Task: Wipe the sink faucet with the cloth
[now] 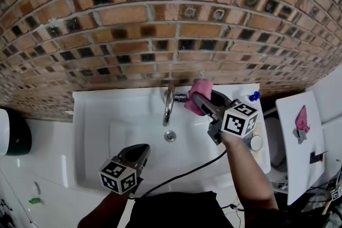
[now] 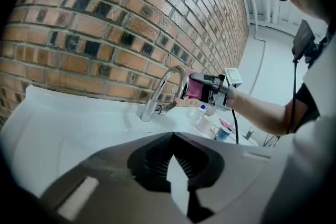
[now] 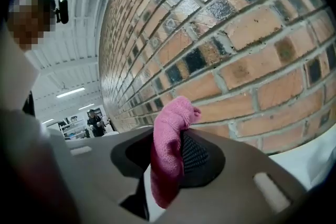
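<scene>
A chrome faucet (image 1: 169, 107) (image 2: 167, 86) arches over the white sink (image 1: 96, 131). My right gripper (image 1: 200, 97) (image 3: 173, 157) is shut on a pink cloth (image 1: 199, 94) (image 3: 169, 144), held just right of the faucet's base, close to the brick wall. From the left gripper view the cloth (image 2: 195, 89) sits beside the top of the spout; whether it touches the metal I cannot tell. My left gripper (image 1: 140, 151) (image 2: 176, 165) hovers over the sink's near edge with its jaws together and nothing in them.
A small blue-capped bottle (image 1: 253, 96) and a round container (image 1: 256, 142) stand on the sink's right ledge. A white board (image 1: 302, 125) with a pink item lies further right. A dark dispenser (image 1: 16, 133) is at far left. A black cable (image 1: 187, 173) crosses the sink's front.
</scene>
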{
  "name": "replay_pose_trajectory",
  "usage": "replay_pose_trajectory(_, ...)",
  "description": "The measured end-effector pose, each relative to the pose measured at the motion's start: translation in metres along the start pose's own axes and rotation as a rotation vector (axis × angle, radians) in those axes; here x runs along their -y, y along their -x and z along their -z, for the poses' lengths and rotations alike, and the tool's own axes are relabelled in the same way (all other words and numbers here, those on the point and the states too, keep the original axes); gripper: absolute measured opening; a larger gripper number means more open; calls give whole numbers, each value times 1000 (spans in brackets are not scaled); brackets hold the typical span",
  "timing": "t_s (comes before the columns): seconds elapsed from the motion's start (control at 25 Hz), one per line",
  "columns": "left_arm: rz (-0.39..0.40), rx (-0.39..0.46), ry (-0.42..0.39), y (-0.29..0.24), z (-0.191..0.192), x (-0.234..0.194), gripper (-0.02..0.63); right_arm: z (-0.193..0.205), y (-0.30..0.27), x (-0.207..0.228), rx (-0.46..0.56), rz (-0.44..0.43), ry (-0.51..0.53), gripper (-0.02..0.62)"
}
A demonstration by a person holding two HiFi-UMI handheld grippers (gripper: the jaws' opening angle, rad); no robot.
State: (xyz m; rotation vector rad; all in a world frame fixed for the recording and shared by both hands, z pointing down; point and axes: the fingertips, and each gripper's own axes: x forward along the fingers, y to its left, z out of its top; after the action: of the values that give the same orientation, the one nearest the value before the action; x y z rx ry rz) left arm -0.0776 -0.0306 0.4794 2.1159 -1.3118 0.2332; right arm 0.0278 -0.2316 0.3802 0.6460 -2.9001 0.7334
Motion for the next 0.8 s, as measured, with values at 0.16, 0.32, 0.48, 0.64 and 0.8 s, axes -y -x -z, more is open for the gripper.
replay_pose_trajectory(0.16,-19,4,18,-3,-3,-9,6,-1,-25,27,-56,34,26,123)
replay_pose_trajectory(0.32,-40,-2,34,-3,-3,-19,6,13,-58,43,-135,40,64,123)
replay_pose_trajectory(0.48,-62,-6,55,-3,-2,-26,6,30,-85,51,-196,47,76,123)
replay_pose_trajectory(0.64,-78,-16,68,-1,2,-35,6,42,-105,54,-228,59,39,123)
replay_pose_trajectory(0.8,-88,-15,84,2,5,-41,6,42,-114,53,-223,62,-20,123)
